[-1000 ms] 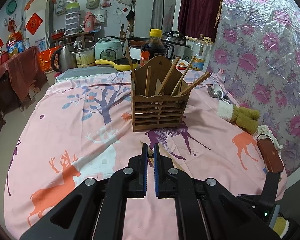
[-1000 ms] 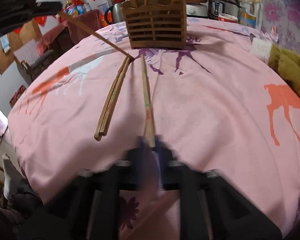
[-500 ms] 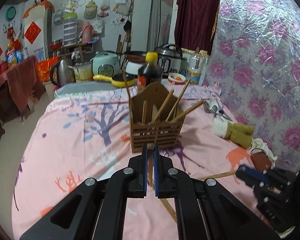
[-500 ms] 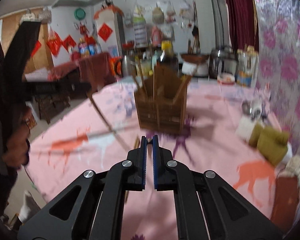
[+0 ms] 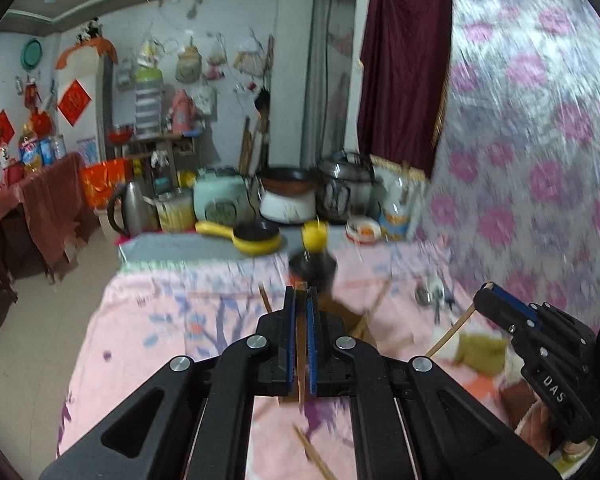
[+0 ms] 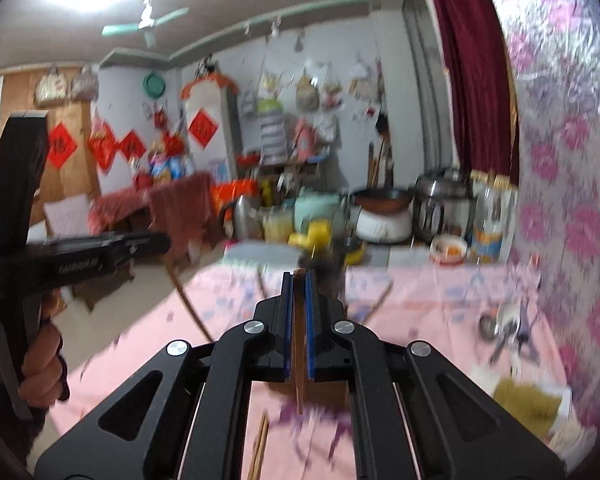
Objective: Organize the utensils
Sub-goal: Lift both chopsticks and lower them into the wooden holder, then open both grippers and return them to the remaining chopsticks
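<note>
My left gripper (image 5: 300,292) is shut on a brown chopstick (image 5: 300,364) that hangs down between its blue pads. My right gripper (image 6: 299,276) is shut on another chopstick (image 6: 299,360), tip pointing down. Both hover above the pink tablecloth (image 5: 160,340), side by side. In the left wrist view the right gripper (image 5: 486,294) shows at the right with its stick slanting down. In the right wrist view the left gripper (image 6: 162,244) is at the left. The wooden utensil holder (image 6: 324,392) stands just ahead, mostly hidden. Loose chopsticks (image 6: 260,444) lie on the cloth below.
A dark sauce bottle with a yellow cap (image 5: 314,256) stands behind the holder. Metal spoons (image 6: 504,320) and a plush toy (image 6: 528,400) lie at the right by the floral wall. A yellow pan (image 5: 256,240), a kettle and rice cookers crowd the far end.
Both grippers have risen well above the table and tilted up. The right one lifted a chopstick off the cloth. The left one kept its chopstick.
</note>
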Action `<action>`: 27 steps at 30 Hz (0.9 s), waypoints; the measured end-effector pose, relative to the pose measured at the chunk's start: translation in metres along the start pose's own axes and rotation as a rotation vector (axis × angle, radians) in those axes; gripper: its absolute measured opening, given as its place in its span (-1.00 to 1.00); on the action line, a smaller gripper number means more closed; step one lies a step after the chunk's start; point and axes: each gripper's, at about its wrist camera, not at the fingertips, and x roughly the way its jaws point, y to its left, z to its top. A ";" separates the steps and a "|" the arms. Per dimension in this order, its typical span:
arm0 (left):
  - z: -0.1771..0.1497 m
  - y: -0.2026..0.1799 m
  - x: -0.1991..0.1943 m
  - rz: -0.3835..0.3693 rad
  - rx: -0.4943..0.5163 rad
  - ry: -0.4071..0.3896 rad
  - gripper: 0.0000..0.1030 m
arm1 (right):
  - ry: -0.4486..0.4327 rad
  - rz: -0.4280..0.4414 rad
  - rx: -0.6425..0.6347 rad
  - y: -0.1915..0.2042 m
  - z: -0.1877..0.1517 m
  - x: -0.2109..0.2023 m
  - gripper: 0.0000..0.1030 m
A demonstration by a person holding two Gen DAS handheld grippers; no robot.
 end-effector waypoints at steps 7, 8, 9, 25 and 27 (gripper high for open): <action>0.025 0.005 0.045 0.007 -0.030 -0.037 -0.89 | -0.030 -0.051 0.005 -0.008 0.011 0.049 -0.88; 0.021 0.006 0.053 0.011 -0.031 -0.033 -0.89 | -0.019 -0.056 0.006 -0.011 0.006 0.057 -0.88; 0.014 0.006 0.066 0.006 -0.036 -0.026 -0.89 | 0.005 -0.058 0.012 -0.014 -0.002 0.068 -0.88; -0.068 0.029 0.031 0.072 -0.125 -0.022 0.87 | 0.031 -0.051 0.086 -0.014 -0.060 0.015 -0.20; -0.082 0.032 0.019 0.067 -0.150 -0.008 0.89 | 0.029 -0.060 0.100 -0.011 -0.073 0.001 0.25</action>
